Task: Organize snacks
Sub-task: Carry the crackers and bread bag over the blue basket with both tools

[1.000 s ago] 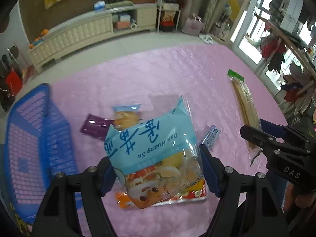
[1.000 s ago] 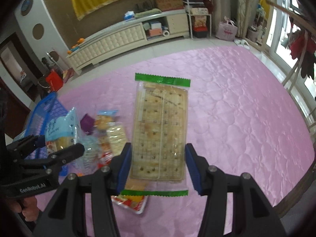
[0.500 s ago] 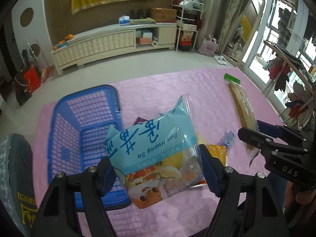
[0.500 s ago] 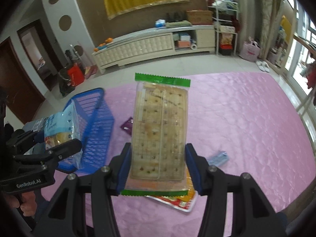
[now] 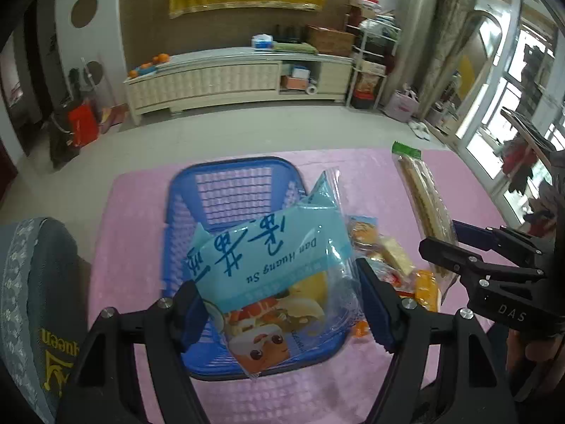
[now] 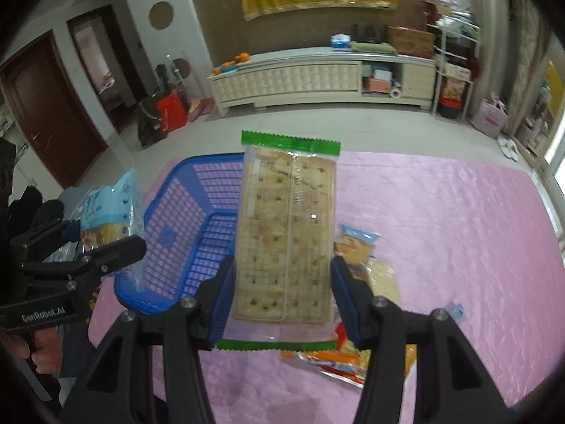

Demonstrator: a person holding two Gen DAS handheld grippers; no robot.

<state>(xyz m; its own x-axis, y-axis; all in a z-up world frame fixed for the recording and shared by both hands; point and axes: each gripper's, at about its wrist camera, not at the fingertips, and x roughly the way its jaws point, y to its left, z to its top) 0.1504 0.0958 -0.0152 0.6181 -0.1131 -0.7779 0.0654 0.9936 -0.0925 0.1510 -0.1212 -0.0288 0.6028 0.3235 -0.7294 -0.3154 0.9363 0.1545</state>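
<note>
L gripper (image 5: 279, 304) pinching light-blue egg-yolk pastry bag (image 5: 272, 265), held above blue plastic basket (image 5: 229, 183) on pink quilted cover (image 5: 134, 240). R gripper (image 6: 282, 286) clamped on clear cracker pack w/ green ends (image 6: 286, 233), over basket's right rim. Loose snack packets (image 6: 367, 275) on cover right of basket, partly hidden by cracker pack.

The light blue plastic snack bag (image 5: 279, 265) carries "Dan Huang Su" in dark Latin letters, upside down in the left wrist view, beside large blue Chinese characters. The black body of the right gripper (image 5: 438, 243), at the right of that view, bears "DAS" in pale letters. The black body of the left gripper (image 6: 106, 247), at the left of the right wrist view, reads "GenRobot.AI". On the dark grey patterned fabric (image 5: 39, 300) at near left, yellow letters read "queen" sideways.
</note>
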